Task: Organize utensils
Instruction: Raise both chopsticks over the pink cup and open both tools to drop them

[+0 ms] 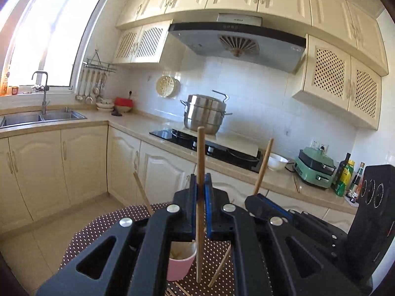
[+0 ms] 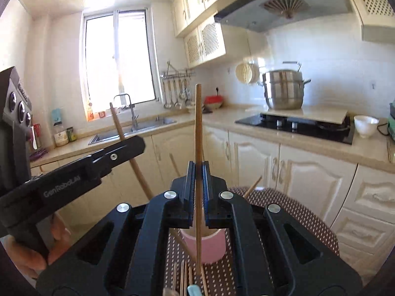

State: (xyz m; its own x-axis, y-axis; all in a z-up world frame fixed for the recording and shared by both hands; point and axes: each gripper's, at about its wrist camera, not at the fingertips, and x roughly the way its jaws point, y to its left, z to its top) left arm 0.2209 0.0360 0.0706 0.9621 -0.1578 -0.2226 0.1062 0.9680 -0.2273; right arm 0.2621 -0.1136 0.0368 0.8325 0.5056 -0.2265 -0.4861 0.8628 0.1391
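A cup (image 2: 205,248) stands on the table (image 2: 296,212), with loose chopsticks (image 2: 184,280) lying before it. Behind the table runs the counter (image 2: 271,133), bearing the stove (image 2: 296,124) and pot (image 2: 284,88).

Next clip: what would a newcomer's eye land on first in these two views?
Each claw is shut on an upright wooden chopstick: the left claw grips one chopstick, the right claw another chopstick. Below them a pink cup stands on a brown dotted tablecloth. Behind, a steel steamer pot sits by the black stove.
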